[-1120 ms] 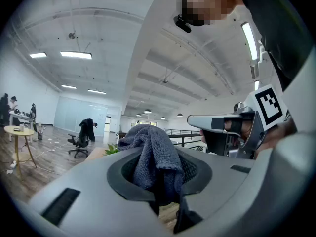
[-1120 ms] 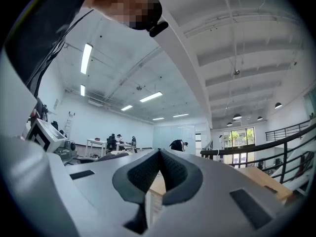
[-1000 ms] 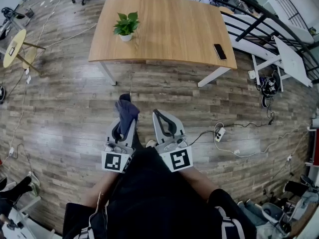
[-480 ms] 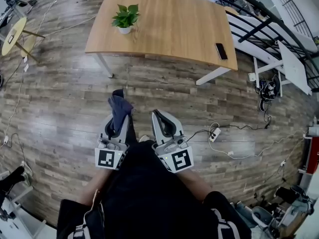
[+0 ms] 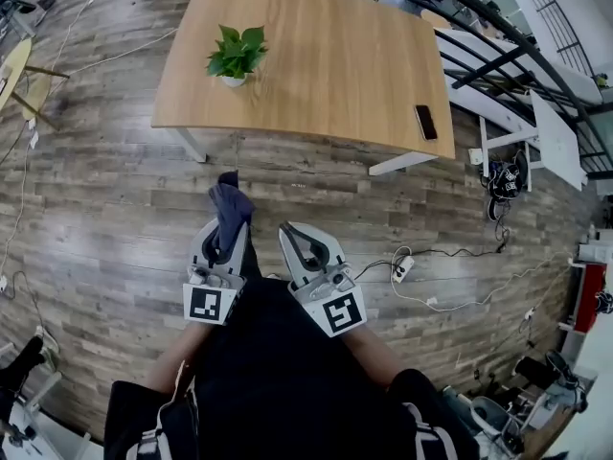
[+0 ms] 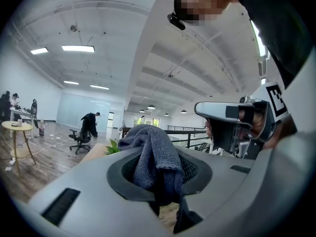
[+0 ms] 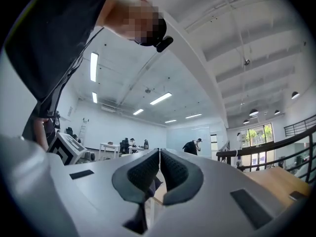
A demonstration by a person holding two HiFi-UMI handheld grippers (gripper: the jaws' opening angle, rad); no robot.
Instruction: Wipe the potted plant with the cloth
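Two hand-held grippers sit low in the head view, over a wooden floor (image 5: 115, 209). Left gripper (image 5: 230, 228): jaws clamped on a dark grey-blue cloth (image 5: 230, 201), which bunches up past the tips. Right gripper (image 5: 285, 230), just beside it at 3 o'clock: jaws together, nothing between them. Potted plant (image 5: 236, 56): upright on the wooden table (image 5: 326, 65), near the tabletop's 10 o'clock corner, well apart from both grippers, at their 12 o'clock. Black phone (image 5: 425, 122): flat near the table's 4 o'clock edge.
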